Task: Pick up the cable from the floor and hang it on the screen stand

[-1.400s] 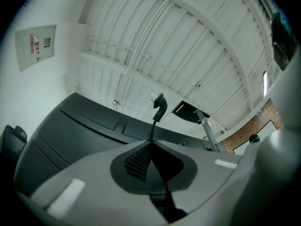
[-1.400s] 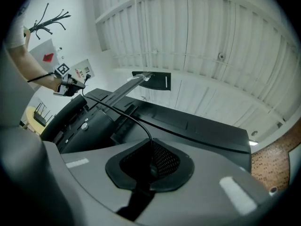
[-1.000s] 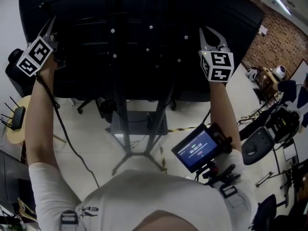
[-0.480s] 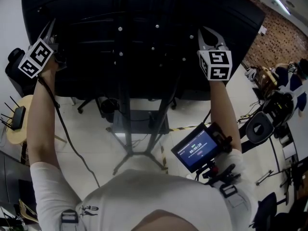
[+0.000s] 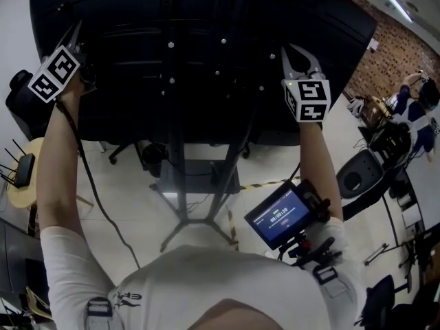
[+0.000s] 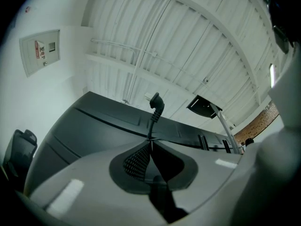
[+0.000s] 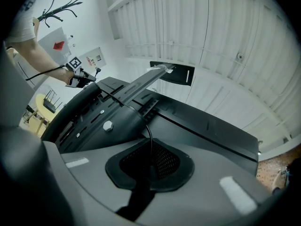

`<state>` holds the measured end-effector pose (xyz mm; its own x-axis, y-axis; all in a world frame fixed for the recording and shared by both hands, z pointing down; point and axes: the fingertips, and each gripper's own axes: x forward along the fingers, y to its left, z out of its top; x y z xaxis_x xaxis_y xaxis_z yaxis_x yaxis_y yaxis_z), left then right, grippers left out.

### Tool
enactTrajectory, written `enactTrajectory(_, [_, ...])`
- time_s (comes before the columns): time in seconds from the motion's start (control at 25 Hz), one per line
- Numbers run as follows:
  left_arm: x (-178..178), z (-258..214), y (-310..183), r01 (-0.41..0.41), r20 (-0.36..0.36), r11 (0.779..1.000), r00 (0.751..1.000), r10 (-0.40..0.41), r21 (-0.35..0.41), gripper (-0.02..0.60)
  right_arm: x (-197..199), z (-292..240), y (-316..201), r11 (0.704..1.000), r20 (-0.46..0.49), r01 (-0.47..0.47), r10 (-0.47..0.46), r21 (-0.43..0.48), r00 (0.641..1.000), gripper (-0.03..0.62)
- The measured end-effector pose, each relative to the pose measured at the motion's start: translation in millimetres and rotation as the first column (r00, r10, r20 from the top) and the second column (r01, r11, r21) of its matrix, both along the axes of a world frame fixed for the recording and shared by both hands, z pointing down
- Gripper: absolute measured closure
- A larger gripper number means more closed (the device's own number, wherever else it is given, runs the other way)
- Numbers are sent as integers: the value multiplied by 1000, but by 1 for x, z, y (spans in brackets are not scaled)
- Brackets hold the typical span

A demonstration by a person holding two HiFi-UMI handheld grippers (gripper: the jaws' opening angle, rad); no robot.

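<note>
The left gripper has its jaws pinched shut on the cable just below the plug. The right gripper has its jaws closed on what looks like the same cable further along. Both are raised behind the screen. A slack tail hangs toward the floor. Its weight could pull the thin cable free, or it could snag on the stand.

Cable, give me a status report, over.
Left gripper shut on cable below plug. Right gripper shut on cable. Cable spans screen's back between them. Nothing blocking.
</note>
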<state>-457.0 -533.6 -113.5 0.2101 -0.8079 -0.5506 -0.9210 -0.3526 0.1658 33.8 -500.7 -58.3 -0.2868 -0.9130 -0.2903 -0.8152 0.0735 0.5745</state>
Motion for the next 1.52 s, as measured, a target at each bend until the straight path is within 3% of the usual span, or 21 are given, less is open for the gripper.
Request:
enactTrajectory(0.48, [-6, 8, -12, 36, -11, 999, 999, -36, -9, 563, 5, 13, 3, 1000, 31, 19, -18, -6, 999, 553])
enactTrajectory(0.84, [-17, 37, 14, 48, -66, 999, 997, -48, -5, 563, 10, 21, 9, 1000, 60, 3, -2, -12, 998, 560])
enactTrajectory(1.08, [-14, 68, 12, 55, -88, 998, 994, -57, -27, 563, 16, 29, -1, 1000, 73, 6, -4, -25, 997, 560])
enactTrajectory(1.52, [3, 146, 32, 32, -183, 994, 982, -51, -104, 550, 23, 39, 28, 1000, 97, 13, -12, -11, 995, 562])
